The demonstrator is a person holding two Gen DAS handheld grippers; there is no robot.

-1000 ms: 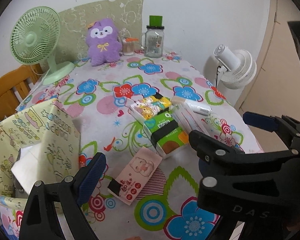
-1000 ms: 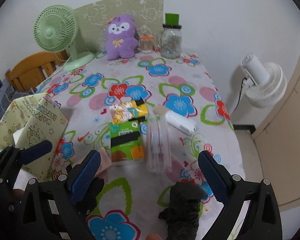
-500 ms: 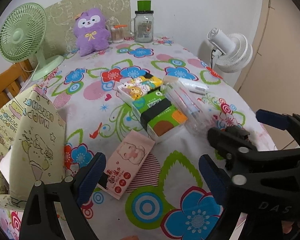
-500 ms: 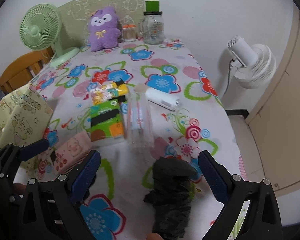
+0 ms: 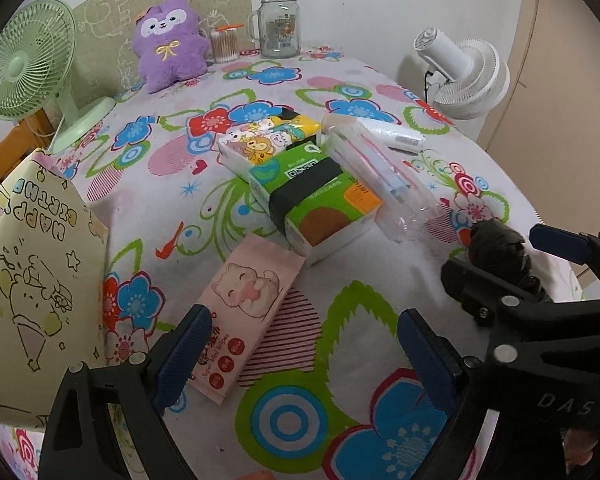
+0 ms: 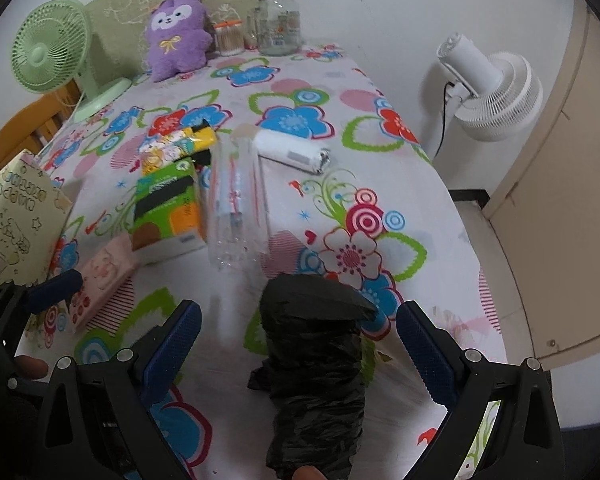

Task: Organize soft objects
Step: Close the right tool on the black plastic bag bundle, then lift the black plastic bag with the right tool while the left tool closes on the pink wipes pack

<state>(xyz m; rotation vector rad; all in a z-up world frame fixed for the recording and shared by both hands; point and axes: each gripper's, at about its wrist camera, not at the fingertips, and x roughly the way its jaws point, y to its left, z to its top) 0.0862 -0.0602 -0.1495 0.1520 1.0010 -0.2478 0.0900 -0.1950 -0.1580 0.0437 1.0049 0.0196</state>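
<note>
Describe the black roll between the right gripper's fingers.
The black roll looks like thin, crinkled, glossy plastic film, probably bin bags, wound loosely, with a ragged flap at its far end. It lies lengthwise on the flowered tablecloth, between the open right gripper, touching neither finger. The clear tube lies just beyond, apart.

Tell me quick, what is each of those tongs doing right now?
Left tongs: open, holding nothing, above the pink wipes pack.
Right tongs: open, either side of the black bag roll, not closed on it.
</note>
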